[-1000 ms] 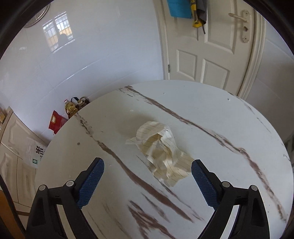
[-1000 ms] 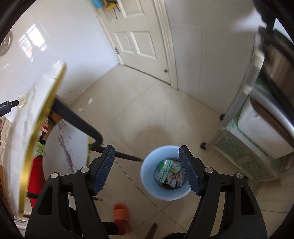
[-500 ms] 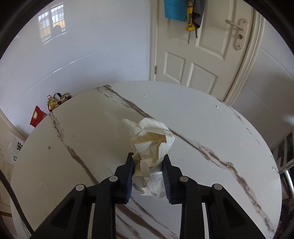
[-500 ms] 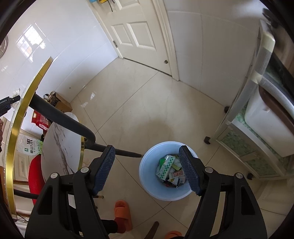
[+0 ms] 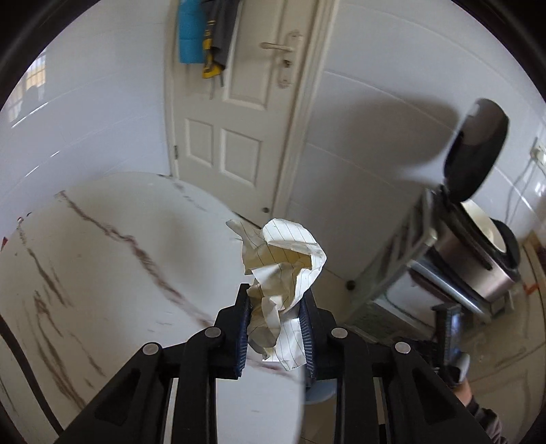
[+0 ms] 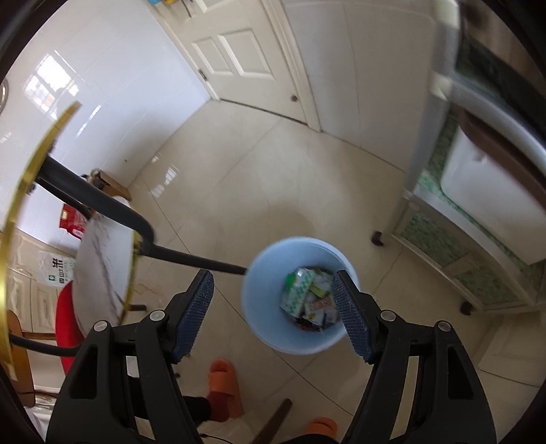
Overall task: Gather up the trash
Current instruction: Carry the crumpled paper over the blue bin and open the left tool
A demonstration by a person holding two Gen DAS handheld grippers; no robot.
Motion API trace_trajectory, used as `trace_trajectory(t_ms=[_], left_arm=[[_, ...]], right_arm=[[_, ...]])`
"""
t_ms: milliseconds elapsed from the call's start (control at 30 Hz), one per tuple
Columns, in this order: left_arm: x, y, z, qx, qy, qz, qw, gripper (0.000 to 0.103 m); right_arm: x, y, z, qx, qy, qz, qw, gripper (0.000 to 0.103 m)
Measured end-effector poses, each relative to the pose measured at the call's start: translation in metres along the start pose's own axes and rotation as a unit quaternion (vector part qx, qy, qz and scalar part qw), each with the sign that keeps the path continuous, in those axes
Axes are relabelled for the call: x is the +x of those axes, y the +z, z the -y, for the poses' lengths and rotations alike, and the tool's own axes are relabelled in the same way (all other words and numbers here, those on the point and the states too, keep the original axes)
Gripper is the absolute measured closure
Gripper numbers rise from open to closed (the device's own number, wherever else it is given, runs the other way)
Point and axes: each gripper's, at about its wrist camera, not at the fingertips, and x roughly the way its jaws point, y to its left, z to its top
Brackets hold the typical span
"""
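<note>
My left gripper [image 5: 274, 329] clenches crumpled lined paper [image 5: 285, 269] beyond the round marble table [image 5: 102, 273]; my right gripper [image 6: 273, 307], released, hangs above the pale-blue bin [image 6: 262, 300] of wrappers; lettering unreadable.

A white panelled door [image 5: 239, 129] stands shut in the white tiled wall, with a blue cloth [image 5: 190, 32] hanging on it. A round marble-patterned table [image 5: 85, 273] with a gold rim stands on the pale tiled floor [image 6: 239, 164]. Orange slippers [image 6: 223, 382] show at the bottom, and a red bag [image 6: 70, 220] lies by the wall.
</note>
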Motion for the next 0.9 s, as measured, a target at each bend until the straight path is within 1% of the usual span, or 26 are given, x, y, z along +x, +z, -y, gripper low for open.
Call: trace_trajectory(t_ms=[33,100,133,200,300,333,400,433,467,533,567,600,633,667,700,733,767,800,900], left_arm=[[0.003,-0.003,0.016,0.011,-0.009,0.000,0.9999,0.080],[0.019,-0.013,0.053,0.037,-0.012,-0.009,0.9992,0.080],[0.033,-0.021,0.068,0.045,-0.025,-0.020,0.9985,0.080],[0.064,-0.036,0.082,0.048,-0.034,-0.050,0.9971,0.080],[0.124,-0.067,0.085,0.047,-0.016,-0.101,0.9937,0.080],[0.148,-0.083,0.084,0.045,-0.017,-0.127,0.9907,0.080],[0.184,-0.104,0.080,0.049,-0.008,-0.164,0.9852,0.080],[0.211,-0.120,0.076,0.054,0.006,-0.191,0.9801,0.080],[0.226,-0.125,0.070,0.051,0.007,-0.205,0.9774,0.080],[0.265,-0.145,0.055,0.047,0.020,-0.244,0.9683,0.080],[0.279,-0.152,0.049,0.043,0.020,-0.257,0.9651,0.080],[0.288,-0.158,0.044,0.042,0.022,-0.267,0.9624,0.080],[0.302,-0.165,0.038,0.042,0.027,-0.281,0.9584,0.080],[0.314,-0.171,0.033,0.040,0.026,-0.294,0.9547,0.080],[0.322,-0.174,0.031,0.038,0.021,-0.301,0.9526,0.080],[0.331,-0.178,0.026,0.030,0.015,-0.309,0.9505,0.080],[0.337,-0.178,0.022,0.029,0.018,-0.315,0.9486,0.080],[0.345,-0.181,0.019,0.032,0.020,-0.320,0.9467,0.080],[0.359,-0.186,0.011,0.025,0.021,-0.329,0.9437,0.079]], right_arm=[[0.002,-0.002,0.008,0.002,-0.002,-0.001,1.000,0.034],[0.012,-0.006,0.024,0.009,-0.006,-0.013,1.000,0.034],[0.020,-0.008,0.033,0.014,-0.008,-0.020,1.000,0.034],[0.037,-0.012,0.048,0.018,-0.003,-0.037,0.999,0.034],[0.077,-0.021,0.069,0.027,-0.006,-0.073,0.997,0.034],[0.092,-0.024,0.076,0.031,-0.002,-0.084,0.996,0.034],[0.127,-0.032,0.088,0.038,0.000,-0.109,0.993,0.034],[0.148,-0.037,0.095,0.045,0.000,-0.126,0.991,0.034],[0.166,-0.043,0.101,0.052,0.003,-0.141,0.989,0.034],[0.203,-0.055,0.111,0.063,-0.007,-0.171,0.983,0.034],[0.220,-0.061,0.116,0.068,-0.011,-0.186,0.980,0.037],[0.234,-0.068,0.119,0.071,-0.017,-0.198,0.977,0.043],[0.246,-0.074,0.124,0.074,-0.024,-0.209,0.975,0.044],[0.259,-0.081,0.129,0.081,-0.027,-0.221,0.972,0.048],[0.268,-0.087,0.133,0.088,-0.031,-0.229,0.969,0.060],[0.275,-0.092,0.137,0.093,-0.035,-0.236,0.967,0.067],[0.280,-0.095,0.142,0.096,-0.034,-0.240,0.965,0.079],[0.282,-0.098,0.144,0.099,-0.033,-0.242,0.965,0.085],[0.279,-0.099,0.145,0.096,-0.032,-0.235,0.967,0.085]])
